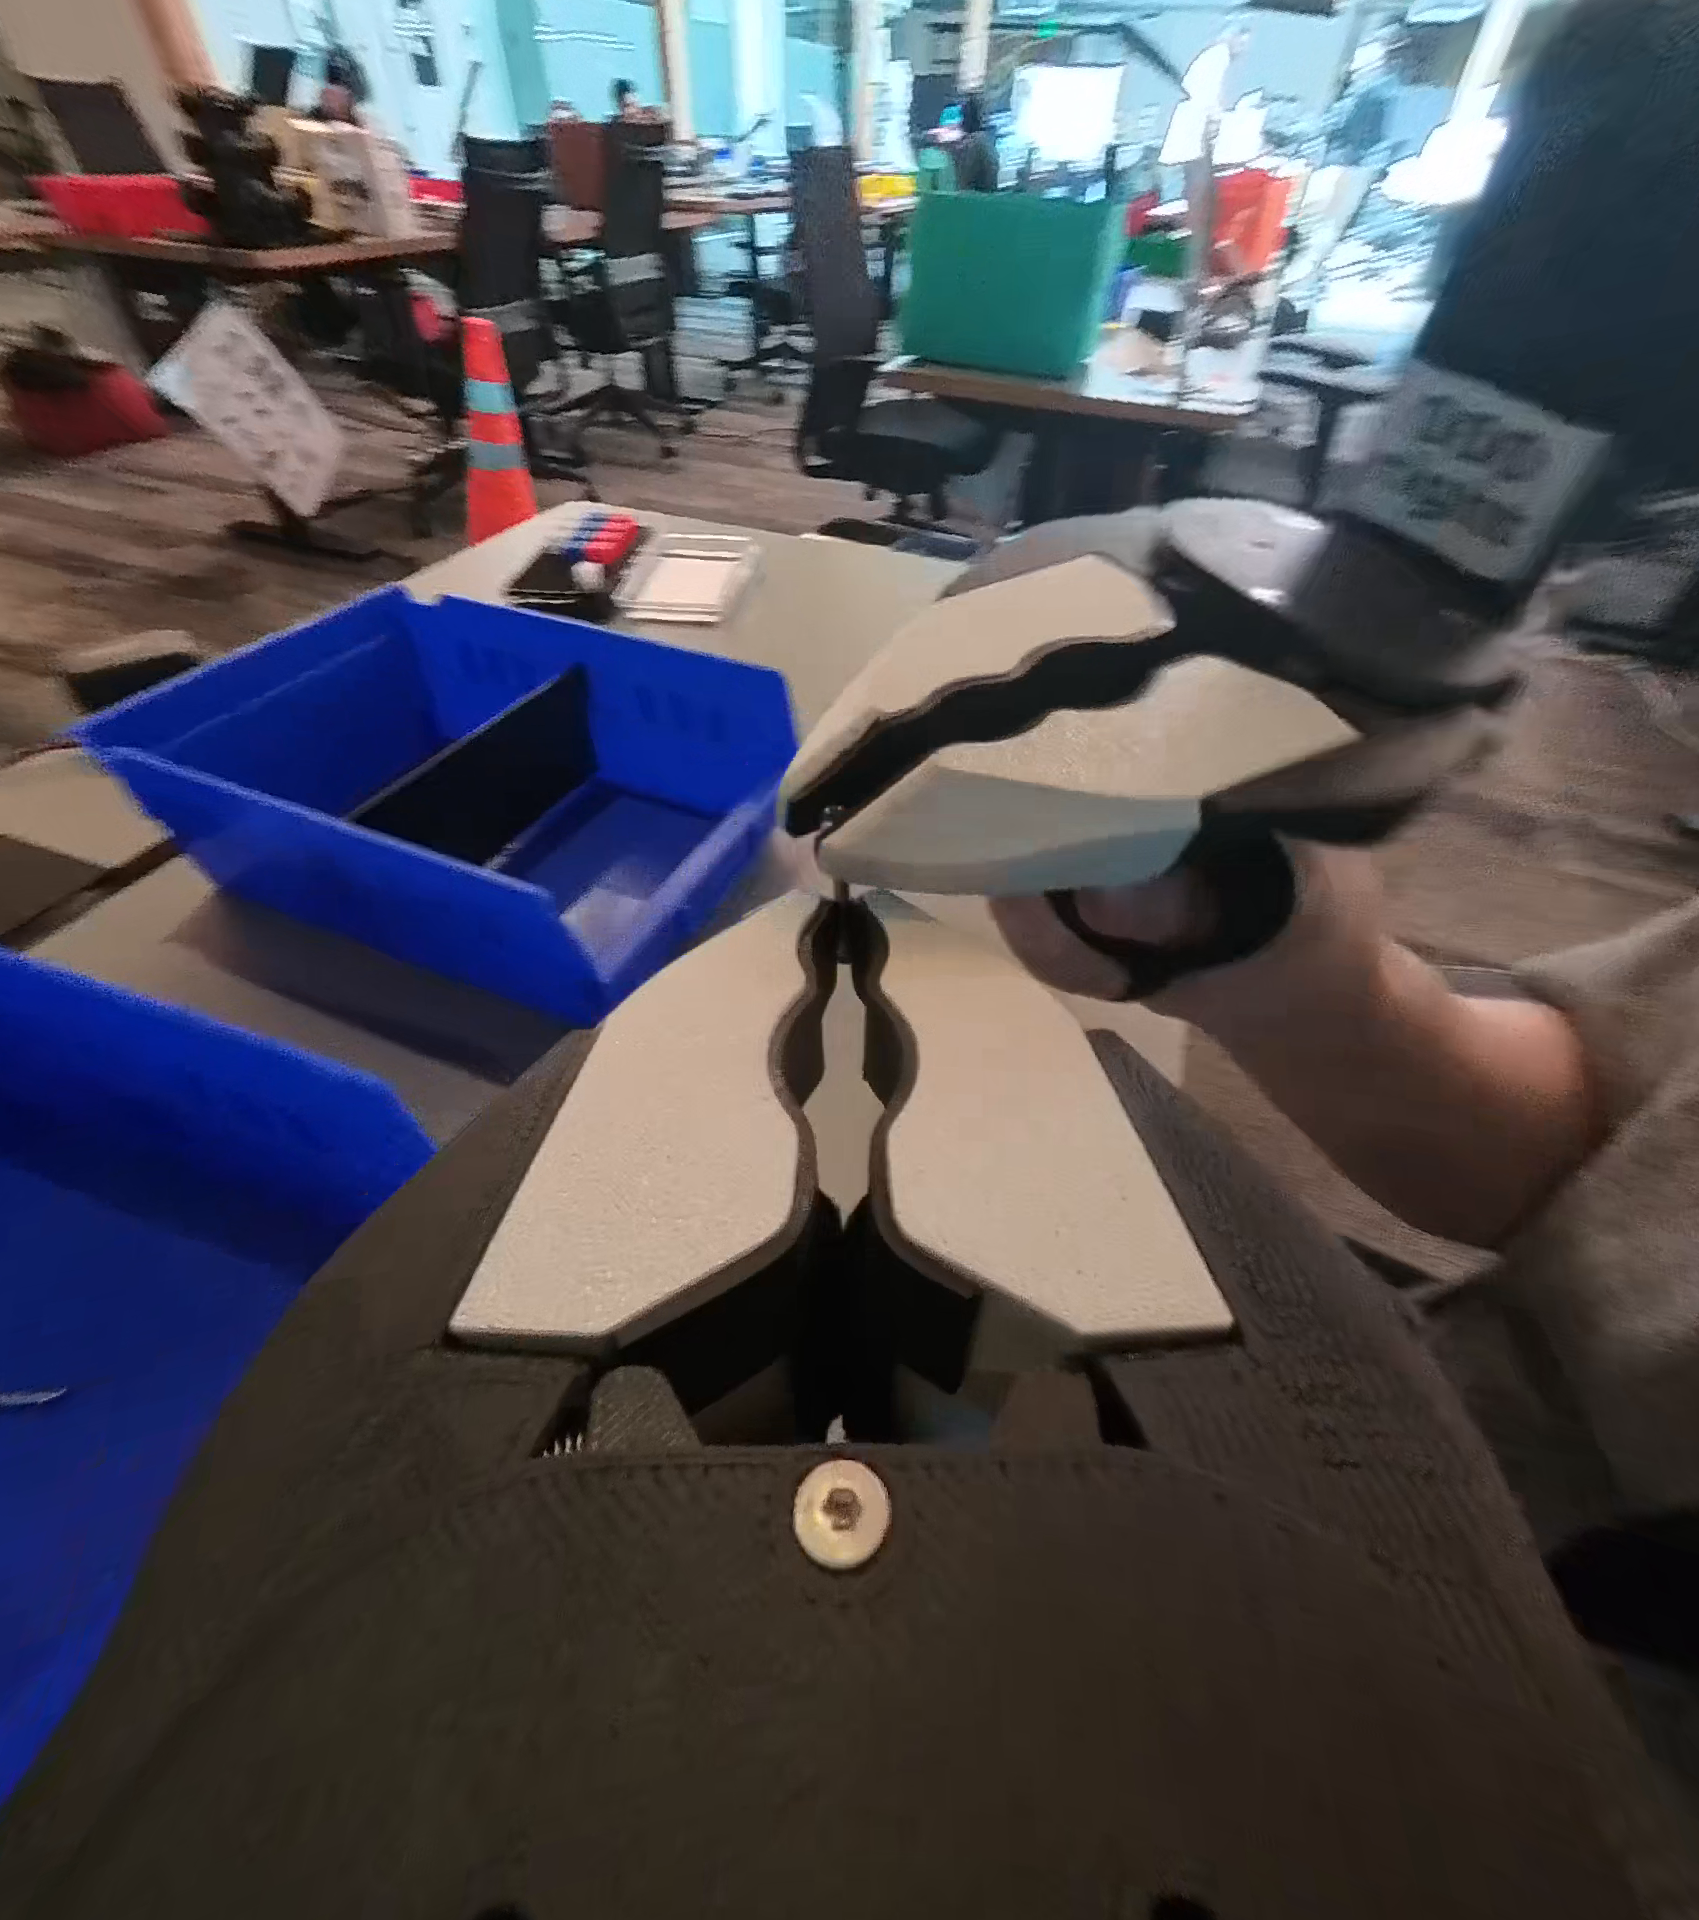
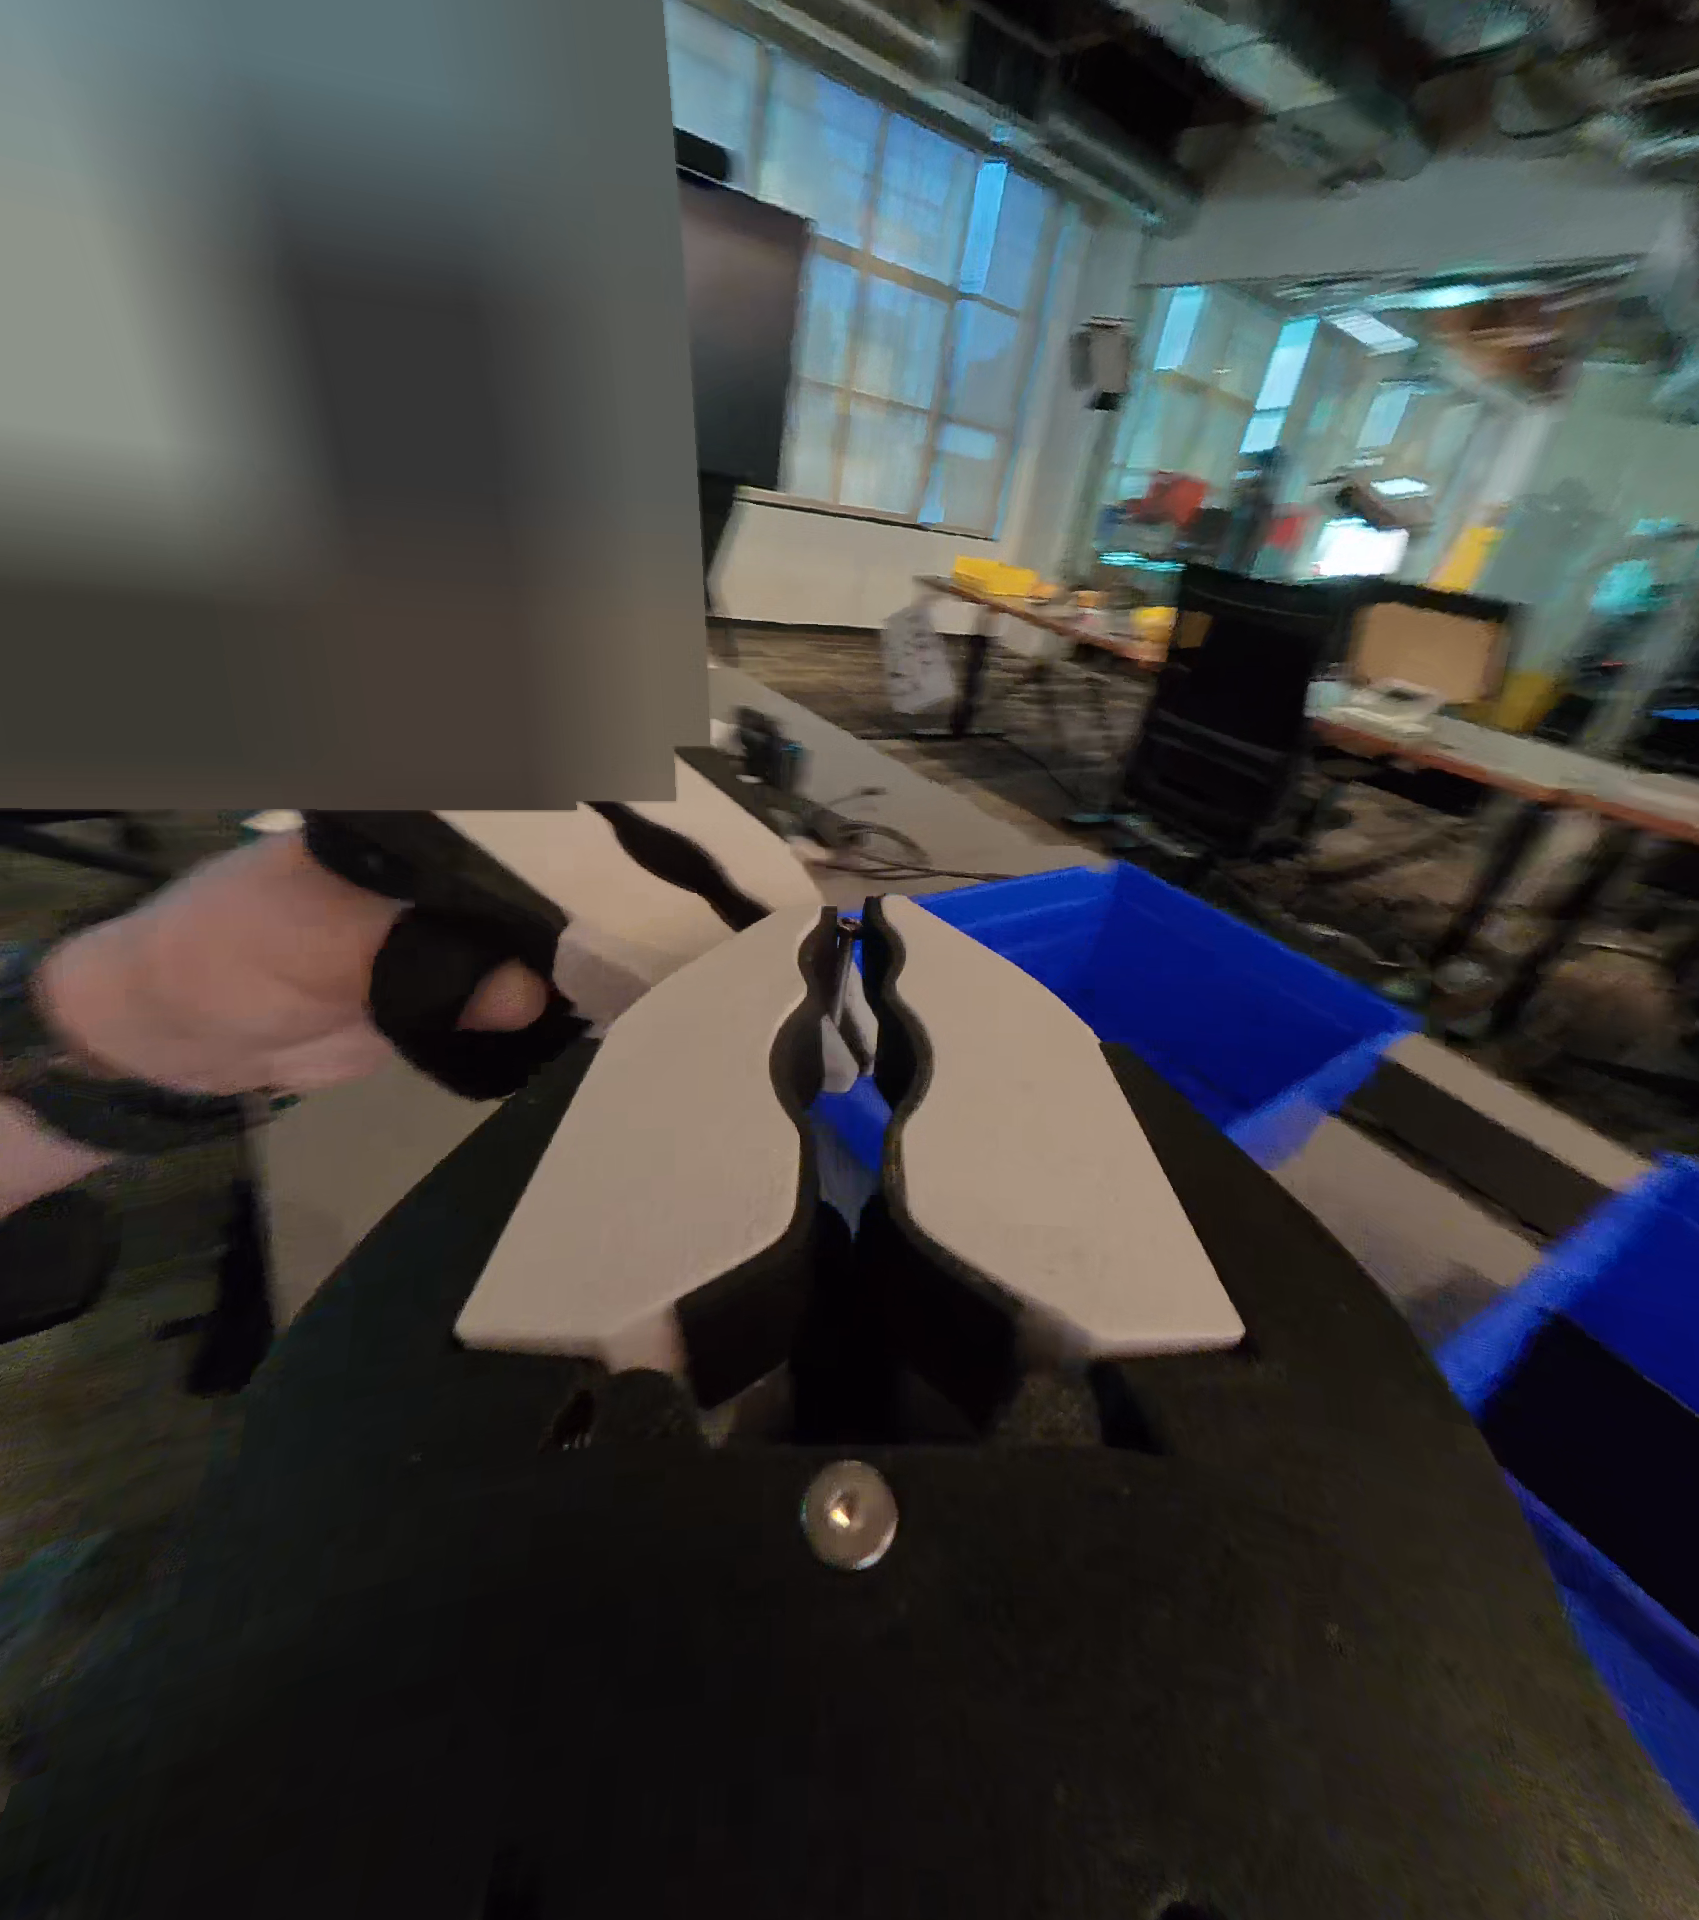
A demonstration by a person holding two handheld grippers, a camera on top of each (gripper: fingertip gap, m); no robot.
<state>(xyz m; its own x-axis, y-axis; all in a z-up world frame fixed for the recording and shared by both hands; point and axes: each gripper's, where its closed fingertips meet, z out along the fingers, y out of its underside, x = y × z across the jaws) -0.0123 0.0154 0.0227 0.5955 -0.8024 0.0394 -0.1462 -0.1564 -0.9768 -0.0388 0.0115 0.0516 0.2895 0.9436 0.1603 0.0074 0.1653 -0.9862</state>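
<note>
In the left wrist view, a blue plastic bin (image 1: 45,1299) fills the near left corner, with a few thin metal slivers lying blurred on its floor. Just beyond it a second open blue plastic bin with a black divider (image 1: 471,769) sits on the grey bench (image 1: 824,613). Farther back on the bench lie a small row of red and blue blocks (image 1: 601,540) and a clear flat case (image 1: 689,582); an orange traffic cone (image 1: 494,436) stands on the floor behind.

At centre, the left claw (image 1: 840,920) is pressed almost together, its tips pinching a thin dark metal pin (image 1: 837,896). The right claw (image 1: 814,821) comes in from the right, held by a person's hand (image 1: 1240,997), its tips meeting the same pin from above, nearly together.

In the right wrist view, the right claw (image 2: 850,925) is pinched on the slim dark pin (image 2: 840,971), above the near end of the blue bin.
</note>
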